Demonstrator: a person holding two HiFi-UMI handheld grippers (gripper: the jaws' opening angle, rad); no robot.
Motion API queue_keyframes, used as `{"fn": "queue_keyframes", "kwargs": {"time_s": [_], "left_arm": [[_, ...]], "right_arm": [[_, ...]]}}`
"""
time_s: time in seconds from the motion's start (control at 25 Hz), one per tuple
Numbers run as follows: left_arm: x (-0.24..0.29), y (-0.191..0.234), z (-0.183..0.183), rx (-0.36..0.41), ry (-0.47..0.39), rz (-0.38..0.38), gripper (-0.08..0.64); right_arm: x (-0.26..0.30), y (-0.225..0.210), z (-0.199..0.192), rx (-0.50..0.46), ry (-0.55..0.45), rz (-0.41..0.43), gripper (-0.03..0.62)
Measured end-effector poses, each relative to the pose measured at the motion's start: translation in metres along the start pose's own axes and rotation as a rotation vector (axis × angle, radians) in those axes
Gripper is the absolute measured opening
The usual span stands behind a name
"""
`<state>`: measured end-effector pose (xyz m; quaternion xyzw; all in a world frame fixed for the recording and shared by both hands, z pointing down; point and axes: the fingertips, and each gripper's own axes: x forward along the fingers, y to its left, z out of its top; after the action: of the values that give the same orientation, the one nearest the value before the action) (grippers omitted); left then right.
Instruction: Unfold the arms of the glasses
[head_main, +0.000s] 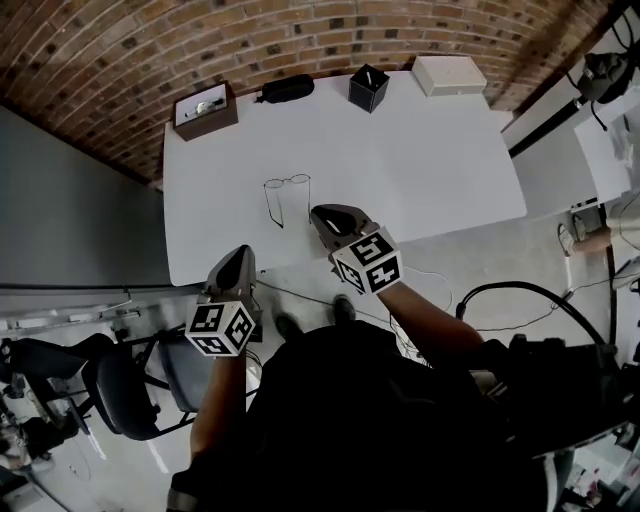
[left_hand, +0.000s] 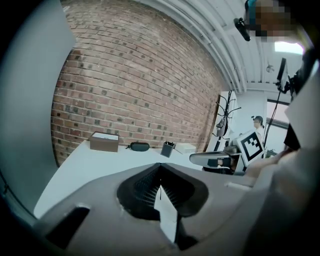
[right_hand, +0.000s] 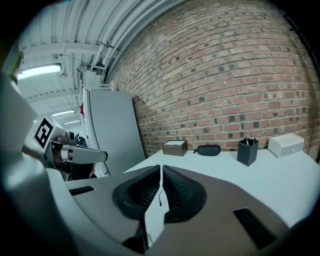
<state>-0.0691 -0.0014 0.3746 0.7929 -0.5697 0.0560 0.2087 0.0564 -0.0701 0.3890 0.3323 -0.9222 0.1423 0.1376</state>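
Thin wire-rimmed glasses stand on the white table near its front edge, one arm reaching toward me. My right gripper hovers just right of them over the table edge, shut with nothing in it; in its own view the jaws meet. My left gripper hangs in front of the table, off its edge and apart from the glasses, also shut and empty. Neither gripper view shows the glasses clearly.
Along the table's far edge by the brick wall stand a brown box, a black glasses case, a black pen holder and a white box. An office chair stands lower left; cables lie on the floor.
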Motion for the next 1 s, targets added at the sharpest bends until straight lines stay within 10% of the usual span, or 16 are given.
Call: {"fn": "queue_keyframes", "kwargs": {"time_s": [1.0], "left_arm": [[-0.065,0.022,0.073,0.033,-0.168,-0.033,0.011]], "right_arm": [[-0.032,0.066,0.094,-0.103,-0.152,-0.133,0.009]]}}
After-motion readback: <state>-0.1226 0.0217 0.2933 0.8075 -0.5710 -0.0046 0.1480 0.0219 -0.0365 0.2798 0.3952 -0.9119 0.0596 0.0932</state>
